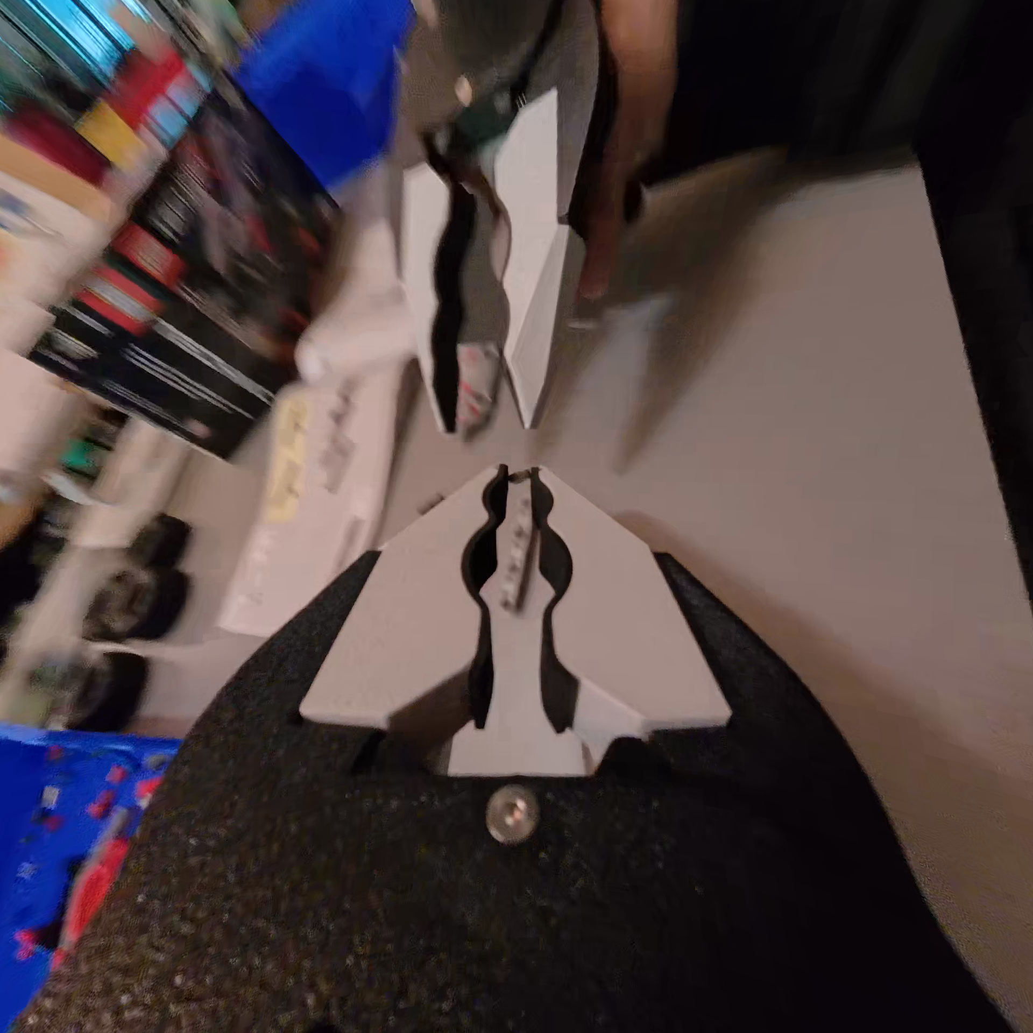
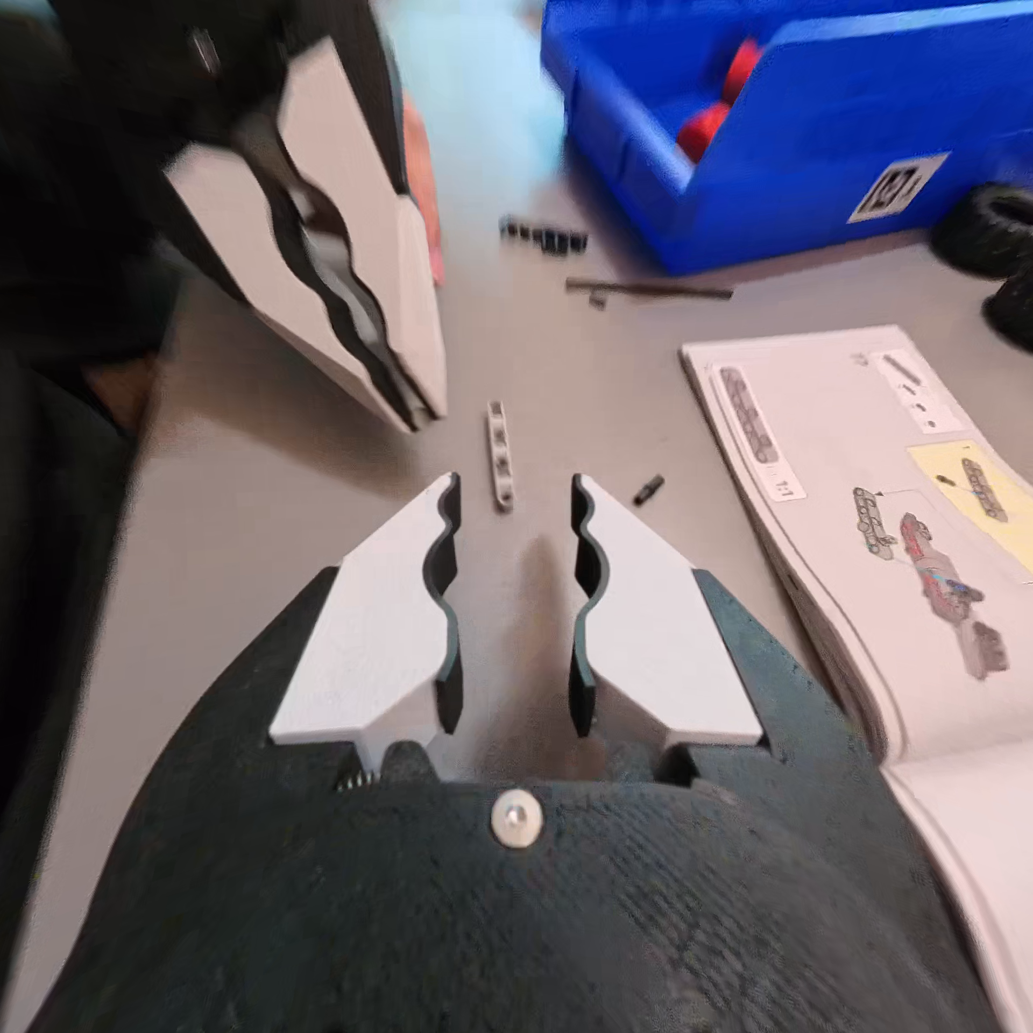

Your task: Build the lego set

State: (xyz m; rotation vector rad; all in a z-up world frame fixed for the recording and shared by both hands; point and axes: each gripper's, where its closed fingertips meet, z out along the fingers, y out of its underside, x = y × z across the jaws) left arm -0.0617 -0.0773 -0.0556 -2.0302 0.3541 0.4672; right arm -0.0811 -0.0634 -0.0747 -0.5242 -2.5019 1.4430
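Our right gripper point(image 2: 515, 483) is spread wide around the grey beam point(image 2: 500, 455) lying mid-table point(image 2: 279, 531), ready to pinch; left gripper point(image 1: 520, 472) nearly closed, empty.

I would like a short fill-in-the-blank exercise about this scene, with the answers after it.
1. The right gripper has its jaws ____.
2. The grey beam lies on the ____.
3. The bin is ____ in colour.
4. The open booklet lies to the ____ of the beam.

Answers: open; table; blue; right
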